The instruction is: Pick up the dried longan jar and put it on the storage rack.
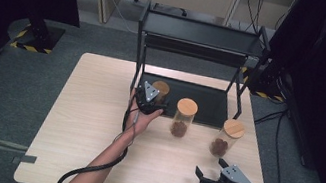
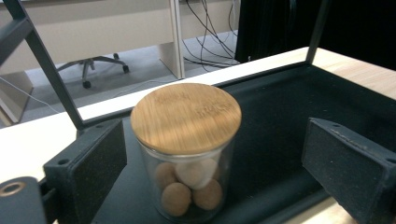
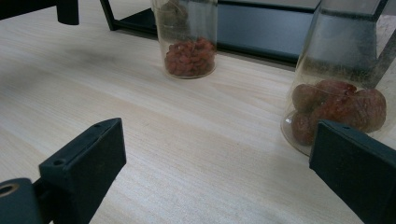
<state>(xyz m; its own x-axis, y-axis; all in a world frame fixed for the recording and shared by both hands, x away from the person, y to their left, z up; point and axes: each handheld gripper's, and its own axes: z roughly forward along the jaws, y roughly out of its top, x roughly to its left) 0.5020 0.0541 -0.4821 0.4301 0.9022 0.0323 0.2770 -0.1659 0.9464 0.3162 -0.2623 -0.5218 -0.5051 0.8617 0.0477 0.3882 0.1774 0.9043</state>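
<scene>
Black two-tier rack (image 1: 201, 37) at the table's (image 1: 89, 124) far edge. Short bamboo-lidded jar of pale and brown balls (image 2: 187, 149) standing on the rack's bottom shelf, between the spread jaws of the left gripper (image 1: 149, 100), not touched; likely either just set down or about to be gripped. Two taller jars, red bits (image 1: 183, 118) and brown lumps (image 1: 226, 138), waiting on the tabletop. Right gripper (image 1: 210, 173) spread wide, empty, parked near the front edge.

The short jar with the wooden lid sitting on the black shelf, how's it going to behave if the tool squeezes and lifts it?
The short jar looks like clear glass, so probably rigid, smooth and somewhat slippery against the left tool pads, and breakable if dropped. It is squat and holds only a few balls, so likely light and not prone to tipping. Its wooden lid seems merely seated; it might come loose if tilted.
</scene>
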